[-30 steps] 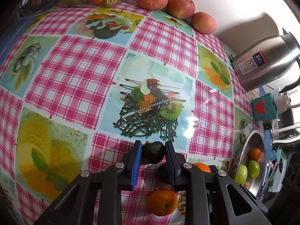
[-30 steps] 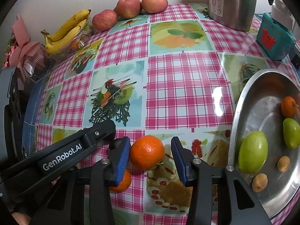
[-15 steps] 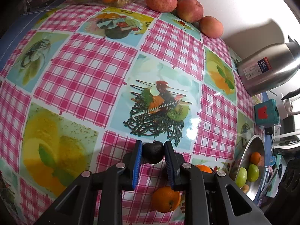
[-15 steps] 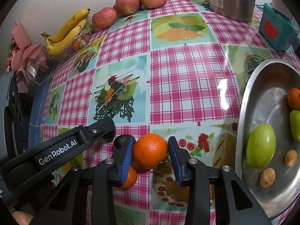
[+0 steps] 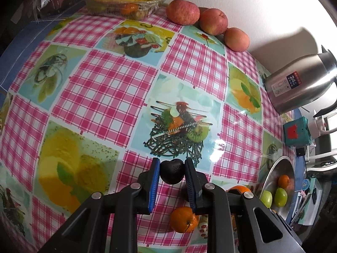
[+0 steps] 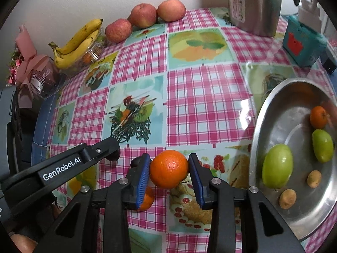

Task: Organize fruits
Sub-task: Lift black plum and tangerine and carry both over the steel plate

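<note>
My left gripper (image 5: 171, 174) is shut on a small dark fruit (image 5: 172, 174) and holds it above the checked tablecloth. My right gripper (image 6: 169, 171) is shut on an orange (image 6: 169, 169), lifted off the cloth. Another orange (image 5: 183, 219) lies on the table below both grippers; it also shows in the right wrist view (image 6: 146, 199). The left gripper's arm (image 6: 63, 166) crosses the right wrist view at the left. A steel bowl (image 6: 261, 113) at the right holds two green fruits (image 6: 277, 165), a small orange (image 6: 318, 117) and two small brown fruits (image 6: 287, 198).
Three apples (image 6: 145, 15) and a banana bunch (image 6: 78, 42) on a clear tray line the back wall. A steel kettle (image 6: 254, 4) and a teal box (image 6: 301, 40) stand at the back right. A pink wrapped bouquet (image 6: 29, 73) sits at the left edge.
Both grippers have closed tighter on their fruit and risen a little from the table. The right gripper's pads, apart around the orange a second ago, now press on it.
</note>
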`<action>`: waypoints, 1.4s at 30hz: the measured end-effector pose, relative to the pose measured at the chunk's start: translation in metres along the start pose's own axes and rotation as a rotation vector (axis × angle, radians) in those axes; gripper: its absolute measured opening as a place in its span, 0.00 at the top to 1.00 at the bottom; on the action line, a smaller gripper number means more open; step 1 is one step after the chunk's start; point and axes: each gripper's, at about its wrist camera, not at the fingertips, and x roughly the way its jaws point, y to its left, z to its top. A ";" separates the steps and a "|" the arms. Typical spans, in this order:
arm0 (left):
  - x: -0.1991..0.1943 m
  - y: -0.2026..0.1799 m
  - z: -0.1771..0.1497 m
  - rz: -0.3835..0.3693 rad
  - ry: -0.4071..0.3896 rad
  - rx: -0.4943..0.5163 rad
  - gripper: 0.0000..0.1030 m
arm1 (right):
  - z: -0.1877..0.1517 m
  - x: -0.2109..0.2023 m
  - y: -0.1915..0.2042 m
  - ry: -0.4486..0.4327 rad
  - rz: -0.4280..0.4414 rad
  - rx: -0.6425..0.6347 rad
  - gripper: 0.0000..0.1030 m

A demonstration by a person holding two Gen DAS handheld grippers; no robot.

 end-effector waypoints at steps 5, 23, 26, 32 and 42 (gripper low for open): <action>-0.006 -0.004 0.001 0.003 -0.013 0.005 0.75 | 0.001 -0.008 0.001 -0.018 -0.018 -0.012 0.62; -0.010 -0.041 -0.010 0.029 -0.029 0.076 0.75 | 0.003 -0.019 -0.025 -0.024 -0.063 0.037 0.62; -0.011 -0.052 -0.014 0.027 -0.029 0.099 0.75 | 0.005 -0.023 -0.034 -0.031 -0.076 0.056 0.62; -0.010 -0.080 -0.026 0.016 -0.025 0.164 0.75 | 0.008 -0.041 -0.070 -0.060 -0.150 0.136 0.62; -0.001 -0.145 -0.064 -0.030 0.022 0.331 0.75 | 0.005 -0.074 -0.146 -0.094 -0.237 0.307 0.62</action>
